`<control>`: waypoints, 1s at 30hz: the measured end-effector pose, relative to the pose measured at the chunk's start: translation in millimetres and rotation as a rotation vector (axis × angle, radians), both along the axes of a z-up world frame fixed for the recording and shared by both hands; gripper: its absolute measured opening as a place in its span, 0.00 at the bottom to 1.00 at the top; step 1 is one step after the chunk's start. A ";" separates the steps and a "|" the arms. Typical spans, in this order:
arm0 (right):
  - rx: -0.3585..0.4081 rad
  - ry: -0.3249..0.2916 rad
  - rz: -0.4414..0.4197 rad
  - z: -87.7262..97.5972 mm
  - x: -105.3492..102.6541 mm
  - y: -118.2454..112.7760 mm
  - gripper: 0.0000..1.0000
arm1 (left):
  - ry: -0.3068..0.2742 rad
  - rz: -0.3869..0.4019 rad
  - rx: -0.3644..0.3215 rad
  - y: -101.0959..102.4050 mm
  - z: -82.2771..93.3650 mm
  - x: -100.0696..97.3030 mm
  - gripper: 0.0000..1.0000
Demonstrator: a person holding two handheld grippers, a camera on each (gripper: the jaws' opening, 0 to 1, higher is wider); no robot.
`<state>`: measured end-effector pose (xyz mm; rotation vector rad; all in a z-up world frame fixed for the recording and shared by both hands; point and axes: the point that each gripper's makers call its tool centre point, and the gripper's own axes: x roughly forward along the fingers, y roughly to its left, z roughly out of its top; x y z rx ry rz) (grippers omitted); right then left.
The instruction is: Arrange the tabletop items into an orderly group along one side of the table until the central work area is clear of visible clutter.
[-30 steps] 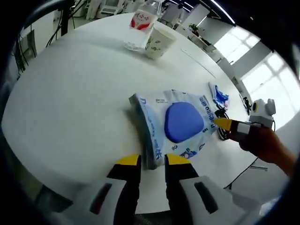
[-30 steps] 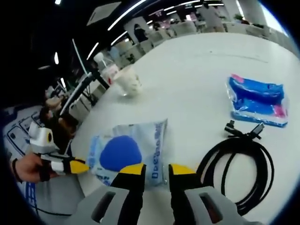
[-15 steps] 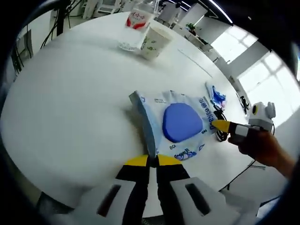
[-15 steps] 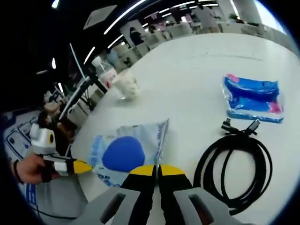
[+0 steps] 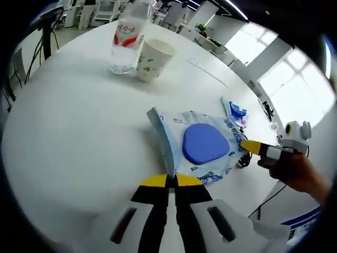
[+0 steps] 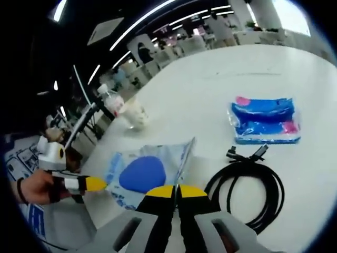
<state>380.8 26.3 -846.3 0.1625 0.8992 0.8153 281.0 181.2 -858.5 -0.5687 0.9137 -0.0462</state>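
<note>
- Left tongs [image 5: 169,180] pressed together on near edge of blue-and-white pouch [image 5: 202,145], frame centre, on white worktop [image 5: 73,132].
- Right tongs [image 6: 176,190] pinching pouch's opposite edge.
- Bottle [image 5: 125,39], paper cup [image 5: 152,59] upper left.
- Black cable [image 6: 253,190], blue packet [image 6: 263,120] at right.

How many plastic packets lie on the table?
2: the pale packet with the blue disc, gripped at opposite edges by both grippers, and the blue packet farther off, beyond the black cable.

Bright, even light from ceiling strip lamps [image 6: 142,21] and large windows [image 5: 295,79] washes the white table [image 5: 79,132] nearly to glare, with only faint shadows. Fisheye bending curves the edges, and distant background looks soft.
</note>
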 end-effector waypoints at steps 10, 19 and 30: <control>0.000 -0.052 -0.037 21.4 23.4 -5.5 0.00 | -0.036 -0.028 -0.010 -9.8 11.3 38.6 0.00; -0.016 -0.084 -0.033 24.2 64.3 -4.0 0.00 | -0.044 -0.039 -0.014 -15.0 14.3 58.9 0.00; -0.020 -0.103 -0.022 24.5 112.4 13.5 0.00 | -0.043 -0.018 -0.033 -13.1 10.2 82.9 0.00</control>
